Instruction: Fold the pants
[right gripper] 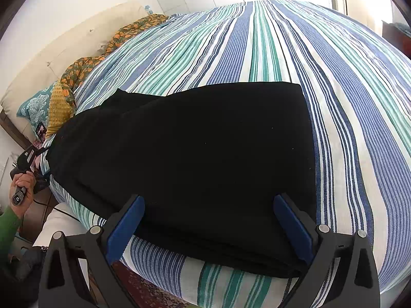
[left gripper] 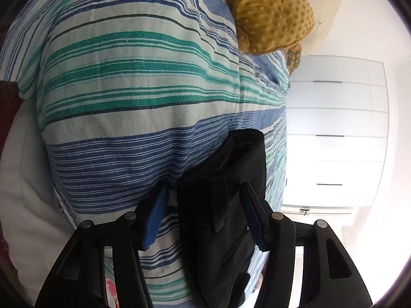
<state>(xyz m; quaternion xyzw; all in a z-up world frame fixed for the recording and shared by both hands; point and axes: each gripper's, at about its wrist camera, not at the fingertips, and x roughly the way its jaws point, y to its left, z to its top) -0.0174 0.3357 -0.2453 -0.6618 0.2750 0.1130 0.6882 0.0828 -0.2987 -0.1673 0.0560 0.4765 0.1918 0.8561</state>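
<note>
black pants (right gripper: 195,154), striped bedspread (right gripper: 282,51), no legible txt

place: home bedroom | cues: striped bedspread (right gripper: 282,51), pillows (right gripper: 33,107), white wardrobe (left gripper: 339,133)

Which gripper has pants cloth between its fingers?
The left gripper: the black pants waistband end hangs between its blue pads. The right gripper stands open above the flat pants, gripping nothing.

a bed with a striped blue-and-green cover (right gripper: 269,51) carries the black pants (right gripper: 192,154). patterned pillows (right gripper: 61,102) lie at its head.
</note>
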